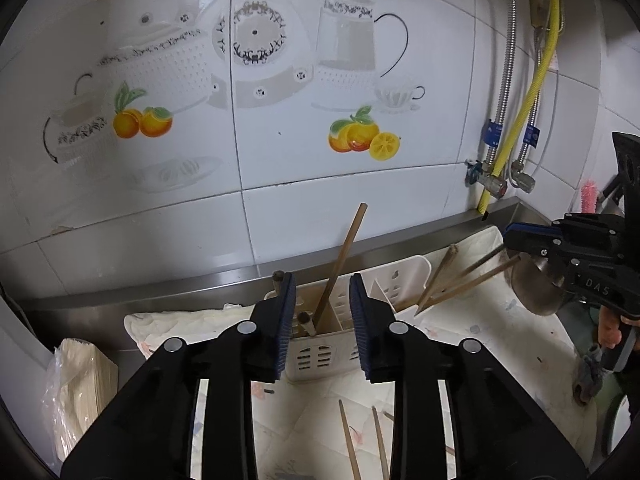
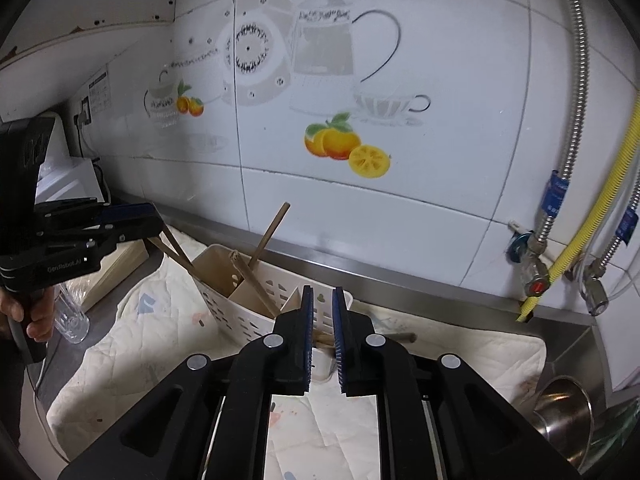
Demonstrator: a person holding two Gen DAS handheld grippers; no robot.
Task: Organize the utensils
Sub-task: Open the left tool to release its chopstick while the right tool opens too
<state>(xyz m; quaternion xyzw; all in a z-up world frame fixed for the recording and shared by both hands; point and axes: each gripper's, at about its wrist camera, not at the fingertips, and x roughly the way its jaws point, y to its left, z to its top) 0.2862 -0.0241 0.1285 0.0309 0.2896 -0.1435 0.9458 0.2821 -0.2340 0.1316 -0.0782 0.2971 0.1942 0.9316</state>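
A white slotted utensil holder [image 1: 316, 354] [image 2: 240, 312] stands on a quilted cloth, with several wooden chopsticks [image 1: 340, 264] [image 2: 266, 240] upright in it. My left gripper [image 1: 322, 284] is open just in front of the holder, empty; in the right wrist view it [image 2: 154, 224] hovers left of the holder. My right gripper [image 2: 322, 294] is shut on a pair of chopsticks [image 2: 326, 340]; in the left wrist view it [image 1: 510, 236] holds them [image 1: 468, 280] pointing down toward the holder's right side. Two loose chopsticks [image 1: 348, 440] lie on the cloth below my left gripper.
A tiled wall and a steel backsplash ledge [image 1: 224, 280] lie behind the holder. Pipes and valves [image 2: 536, 256] are at the right. A steel ladle [image 2: 564, 408] lies at the right, a clear glass [image 2: 72, 320] and a bagged stack [image 1: 80, 384] at the left.
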